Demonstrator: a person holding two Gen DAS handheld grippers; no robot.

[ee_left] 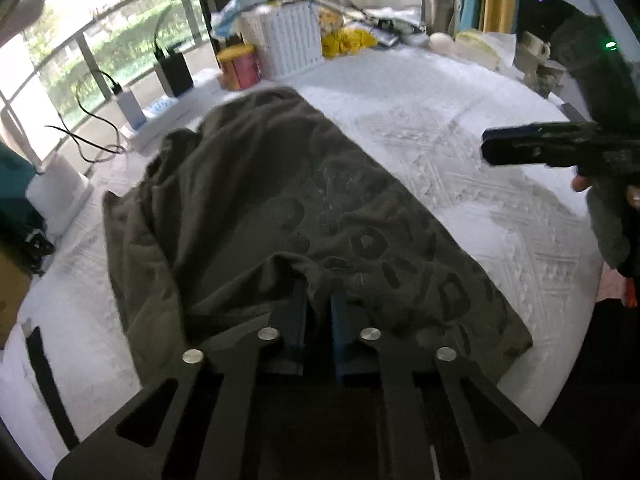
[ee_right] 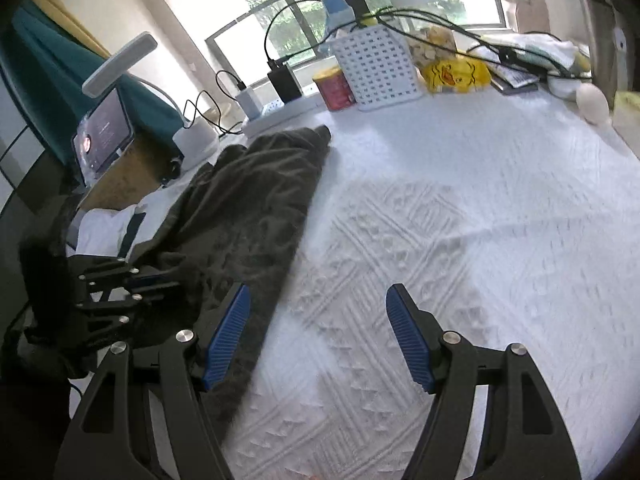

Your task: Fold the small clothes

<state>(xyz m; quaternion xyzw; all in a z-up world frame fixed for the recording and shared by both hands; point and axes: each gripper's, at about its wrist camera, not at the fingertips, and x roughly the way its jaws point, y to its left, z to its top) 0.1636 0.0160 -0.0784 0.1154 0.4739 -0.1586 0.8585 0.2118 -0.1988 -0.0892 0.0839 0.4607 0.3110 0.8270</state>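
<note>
On the white surface point(ee_right: 460, 208), left claw point(ee_left: 318, 300) grasps the near hem of the olive garment point(ee_left: 256, 200); right claw point(ee_right: 318, 336) gapes released just beside it.

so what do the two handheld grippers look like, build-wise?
Both match: left gripper and right gripper have black slotted linkage arms with round silver pivot pins, ending in blue fingers. The right's pads are ribbed. A dark grey sleeve covers the hand on the right gripper.

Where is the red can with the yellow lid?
The red can stands at the table's far edge, touching the white basket on its left in the right wrist view.
</note>
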